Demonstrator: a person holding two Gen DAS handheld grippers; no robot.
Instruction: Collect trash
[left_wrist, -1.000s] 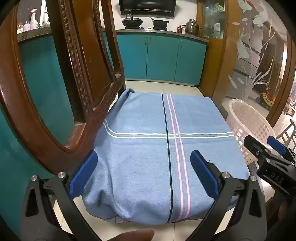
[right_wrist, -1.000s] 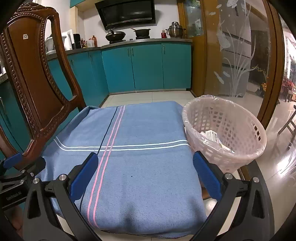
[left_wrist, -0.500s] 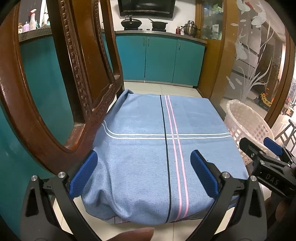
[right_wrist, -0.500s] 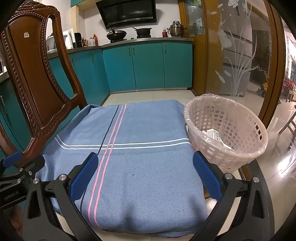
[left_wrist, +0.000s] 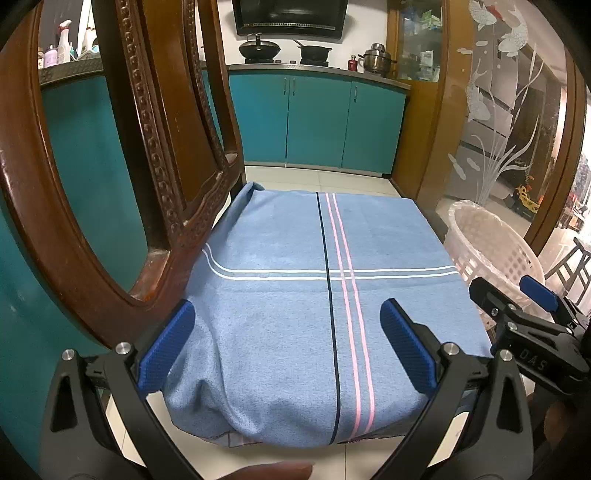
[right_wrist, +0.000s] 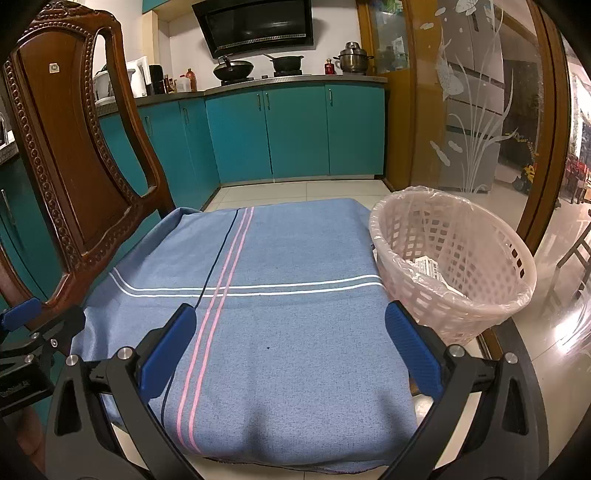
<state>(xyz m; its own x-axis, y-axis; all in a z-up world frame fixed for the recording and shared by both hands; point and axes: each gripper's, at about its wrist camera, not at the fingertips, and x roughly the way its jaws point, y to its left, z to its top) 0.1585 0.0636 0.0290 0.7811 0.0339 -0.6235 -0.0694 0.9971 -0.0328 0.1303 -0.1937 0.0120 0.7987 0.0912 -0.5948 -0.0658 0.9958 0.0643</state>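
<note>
A pale pink lattice basket (right_wrist: 454, 269) lined with a clear bag stands at the right edge of a chair seat covered by a blue striped cloth (right_wrist: 266, 295). Crumpled white paper trash (right_wrist: 428, 266) lies inside it. In the left wrist view the basket (left_wrist: 484, 243) shows at the right. My left gripper (left_wrist: 288, 347) hovers open over the cloth's near edge, nothing between its blue pads. My right gripper (right_wrist: 291, 347) is open too, above the cloth just left of the basket. Each gripper shows in the other's view: right gripper (left_wrist: 524, 310), left gripper (right_wrist: 26, 325).
A carved wooden chair back (left_wrist: 155, 147) rises close on the left; in the right wrist view the chair back (right_wrist: 70, 155) is at the left too. Teal kitchen cabinets (right_wrist: 295, 133) line the far wall. A frosted glass door (right_wrist: 476, 110) stands right. Part of a hand (left_wrist: 273, 470) shows at the bottom.
Both grippers have pulled back and risen slightly, so the cloth and basket sit a little lower in view. Both stayed open.
</note>
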